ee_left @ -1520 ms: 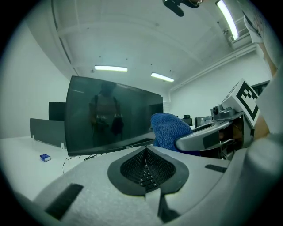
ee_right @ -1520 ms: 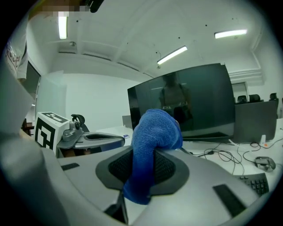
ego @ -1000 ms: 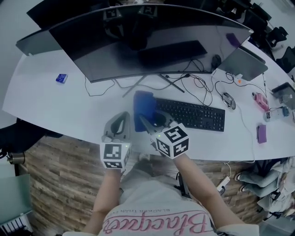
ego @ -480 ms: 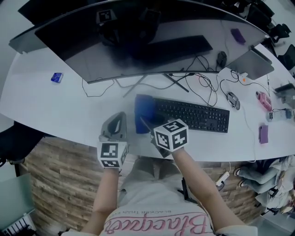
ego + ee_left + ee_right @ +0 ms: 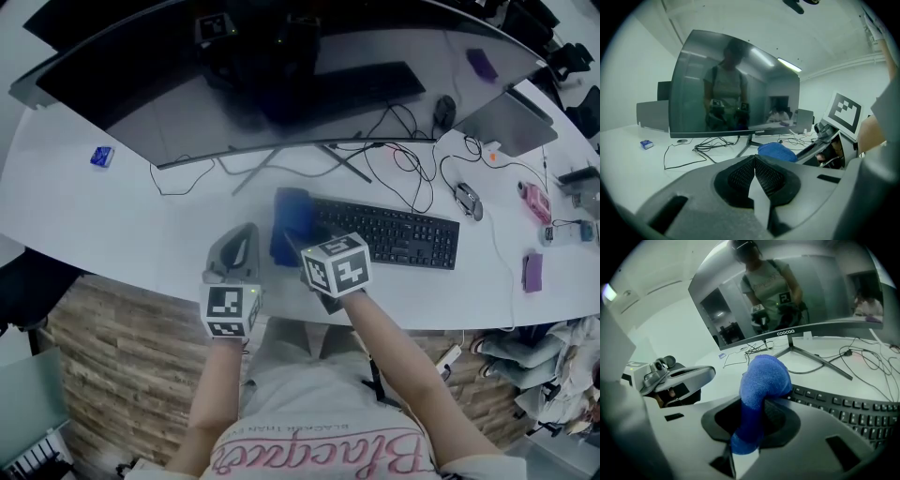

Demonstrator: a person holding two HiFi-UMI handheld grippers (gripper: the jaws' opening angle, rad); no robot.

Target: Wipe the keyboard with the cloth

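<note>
In the head view, the right gripper (image 5: 303, 246) sat in the middle of the frame, its jaws pointing up toward the left end of the black keyboard (image 5: 403, 234). A blue cloth (image 5: 289, 223) lay over that left end, bunched and thick. It covered the first keys and also touched the white table (image 5: 112, 216). The left gripper (image 5: 246, 234) stood just beside it to the left, over the table edge. Pink script ran across the person's shirt (image 5: 319, 455) at the bottom of the frame, but it could not be read with certainty.

In the left gripper view, the jaws of the left gripper (image 5: 754, 165) were pressed together and nothing was between them. The cloth (image 5: 777, 151) showed right of centre as a rounded blue heap with a soft, fuzzy surface. Behind it stood the wide dark monitor (image 5: 736, 89), and small letters on its lower bezel read "coocaa".

In the right gripper view, the right gripper (image 5: 754, 425) was clamped on the cloth (image 5: 761, 385). The blue fabric rose from between the jaws as a thick roll and bent over onto the keys at the keyboard's (image 5: 843, 408) left end. It looked like terry or microfibre, of one even colour. The monitor (image 5: 797, 287) in the upper part again carried the word "coocaa" on its bezel.
</note>
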